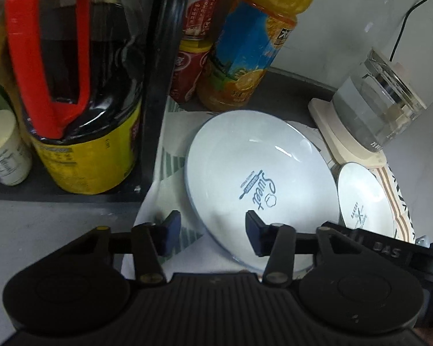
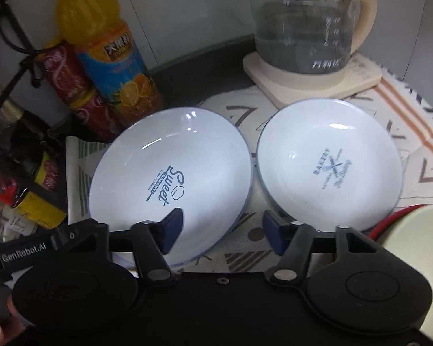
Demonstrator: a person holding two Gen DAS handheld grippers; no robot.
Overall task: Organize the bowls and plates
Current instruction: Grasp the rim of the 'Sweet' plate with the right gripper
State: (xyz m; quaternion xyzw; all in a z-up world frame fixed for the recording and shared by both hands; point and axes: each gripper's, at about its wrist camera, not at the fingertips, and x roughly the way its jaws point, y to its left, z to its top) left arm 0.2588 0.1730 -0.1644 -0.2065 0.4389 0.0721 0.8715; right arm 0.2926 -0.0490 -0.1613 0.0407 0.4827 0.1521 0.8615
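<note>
On the far left a shelf (image 1: 72, 193) holds a dark jug (image 1: 80, 86) with a red handle and a small white bottle (image 1: 3, 150). Just right of it stand red cans (image 2: 69, 86) and an orange juice bottle (image 2: 112, 66), close behind the plates.

The left gripper (image 1: 213, 230) is wide open and holds nothing; its fingers straddle the near-left rim of the Sweet plate (image 1: 259, 173), one outside the rim over the cloth (image 1: 170, 173), one over the plate's face. Whether either pad touches the plate I cannot tell.

The Sweet plate lies flat on the patterned cloth on the bench, and the Bakery plate (image 2: 329, 164) lies just beside it to the right, rims nearly touching. The right gripper (image 2: 223, 227) is also wide open and empty, poised over the gap between the two plates, its left finger above the Sweet plate's near edge.

Behind the Bakery plate a glass kettle (image 2: 303, 28) with water sits on its cream base (image 2: 311, 83). A pale green rim (image 2: 418, 230) shows at the lower right; what it is I cannot tell.

Risks, as I judge them: a glazed rim may slip from a shallow pinch and the plate drop; lifting one plate could knock its neighbour; a backward swing could topple the juice bottle or cans, or strike the kettle
</note>
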